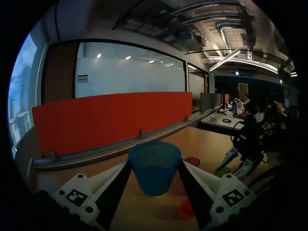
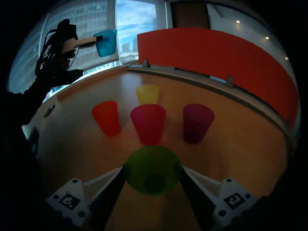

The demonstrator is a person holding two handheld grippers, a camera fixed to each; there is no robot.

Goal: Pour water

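My left gripper (image 1: 154, 163) is shut on a blue cup (image 1: 154, 173), held upright above the wooden table (image 1: 208, 142). In the right gripper view that blue cup (image 2: 106, 41) hangs high at the far left in the left gripper (image 2: 96, 39), with a gloved hand (image 2: 57, 50) behind it. My right gripper (image 2: 153, 168) is shut on a green cup (image 2: 154, 173), low over the table (image 2: 238, 142); I see into its mouth. The right gripper (image 1: 233, 161) and green cup (image 1: 222, 171) also show at the right of the left gripper view.
Beyond the green cup stand an orange cup (image 2: 107, 117), a red cup (image 2: 149, 123), a purple cup (image 2: 197, 122) and a yellow cup (image 2: 148, 93) behind them. A red divider panel (image 2: 231, 61) runs along the table's far edge. Windows lie to the left.
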